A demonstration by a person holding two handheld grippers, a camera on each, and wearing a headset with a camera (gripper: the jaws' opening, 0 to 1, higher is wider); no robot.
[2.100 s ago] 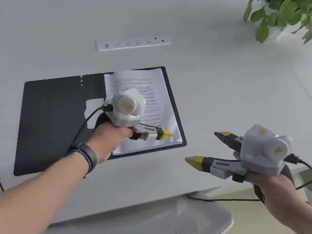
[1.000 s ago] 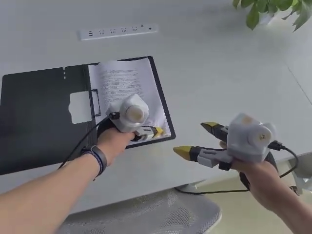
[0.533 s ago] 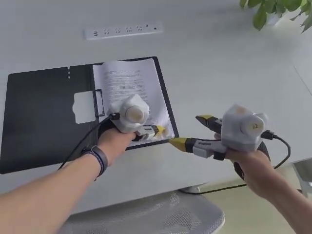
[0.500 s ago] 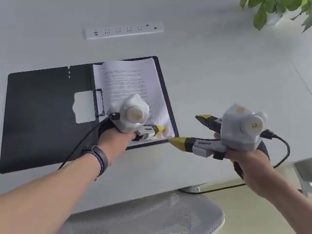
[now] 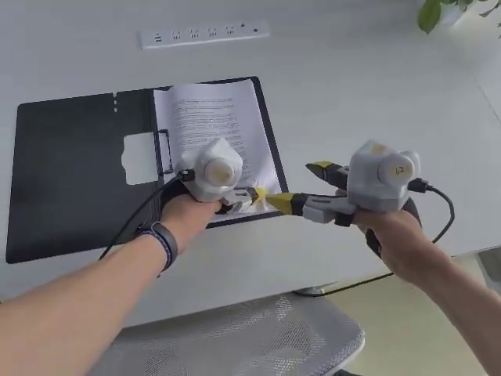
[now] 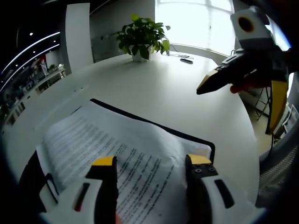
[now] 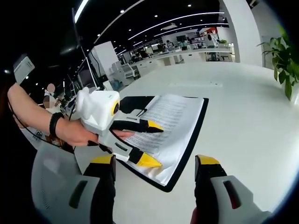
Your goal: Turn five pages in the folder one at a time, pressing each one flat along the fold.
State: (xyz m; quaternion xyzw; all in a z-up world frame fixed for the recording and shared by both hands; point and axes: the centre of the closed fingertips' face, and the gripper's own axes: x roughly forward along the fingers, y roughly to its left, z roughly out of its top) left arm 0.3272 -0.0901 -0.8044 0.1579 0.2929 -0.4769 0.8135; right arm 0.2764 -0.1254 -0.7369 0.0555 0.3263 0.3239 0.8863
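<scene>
Black folder [image 5: 70, 180] lies open, printed pages [image 5: 211, 125] stacked inside.

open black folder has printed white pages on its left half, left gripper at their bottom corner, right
No: the head view shows the printed white pages on the right half of the open black folder; the left gripper is at their bottom corner.

Brightness: head view evenly bright, the white table [image 5: 368, 94] close to washed out.
Source: window [image 6: 201, 18] behind the plant [image 6: 142, 37] blown white in the left gripper view; ceiling strip lights [image 7: 177, 22] in the right gripper view.
Shadows: soft, faint.
Sharpness: head view slightly soft, print on the page [image 5: 211, 125] unreadable.
Distortion: both gripper views fisheye, lines bending toward the edges.
</scene>
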